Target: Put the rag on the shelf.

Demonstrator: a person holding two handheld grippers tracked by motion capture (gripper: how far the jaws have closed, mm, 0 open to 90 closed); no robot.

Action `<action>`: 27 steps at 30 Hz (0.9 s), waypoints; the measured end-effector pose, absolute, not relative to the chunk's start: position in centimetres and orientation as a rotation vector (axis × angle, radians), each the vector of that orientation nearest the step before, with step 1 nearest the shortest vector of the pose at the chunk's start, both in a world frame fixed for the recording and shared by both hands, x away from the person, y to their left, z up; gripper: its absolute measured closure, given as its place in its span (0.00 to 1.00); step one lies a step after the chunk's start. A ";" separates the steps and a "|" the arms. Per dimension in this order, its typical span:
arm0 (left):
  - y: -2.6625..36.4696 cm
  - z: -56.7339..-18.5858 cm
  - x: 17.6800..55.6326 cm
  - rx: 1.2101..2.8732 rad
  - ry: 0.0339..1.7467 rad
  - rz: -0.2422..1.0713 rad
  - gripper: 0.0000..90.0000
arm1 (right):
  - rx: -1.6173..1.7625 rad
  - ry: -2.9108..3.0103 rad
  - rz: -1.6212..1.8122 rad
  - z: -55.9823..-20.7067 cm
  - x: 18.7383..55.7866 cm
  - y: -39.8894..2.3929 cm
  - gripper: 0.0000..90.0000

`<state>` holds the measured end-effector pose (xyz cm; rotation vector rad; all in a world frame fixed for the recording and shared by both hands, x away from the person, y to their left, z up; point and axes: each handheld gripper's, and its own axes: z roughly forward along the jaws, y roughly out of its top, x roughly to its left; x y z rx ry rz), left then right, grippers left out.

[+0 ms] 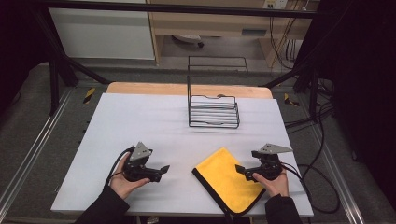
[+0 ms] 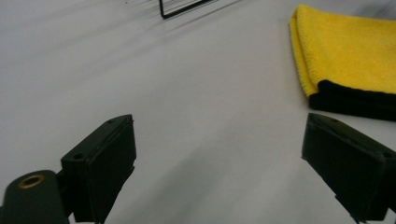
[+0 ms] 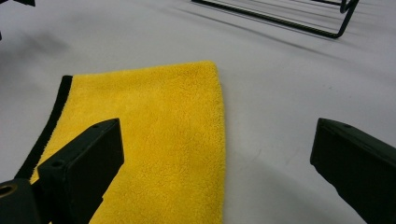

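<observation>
A folded yellow cloth (image 1: 229,179) with a black border lies on the white table (image 1: 140,126) at the front right of centre. My left gripper (image 1: 162,170) is held low over bare table to the cloth's left, jaws wide apart and empty. In the left gripper view (image 2: 217,135) the cloth (image 2: 345,51) lies ahead to the right. My right gripper (image 1: 240,169) hovers at the cloth's right side, open, pointing left. In the right gripper view (image 3: 217,135) the cloth (image 3: 154,135) lies under the left finger (image 3: 84,163), with nothing gripped.
A black wire rack (image 1: 213,112) stands at the back centre of the table; its base shows in the left gripper view (image 2: 180,10) and the right gripper view (image 3: 299,21). Cables trail off the table's right side (image 1: 317,172). A wooden edge (image 1: 140,88) borders the far side.
</observation>
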<state>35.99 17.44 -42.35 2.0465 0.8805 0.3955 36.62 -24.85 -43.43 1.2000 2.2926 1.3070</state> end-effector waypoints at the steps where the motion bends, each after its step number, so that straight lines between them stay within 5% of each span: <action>1: 17.0 -42.3 36.0 2.046 0.879 0.398 0.14 | 1.198 2.291 1.308 -43.4 36.6 -24.9 0.04; 27: 8.4 -43.9 36.3 2.085 0.906 0.282 0.44 | 1.194 2.324 1.290 -43.7 36.4 -24.7 0.05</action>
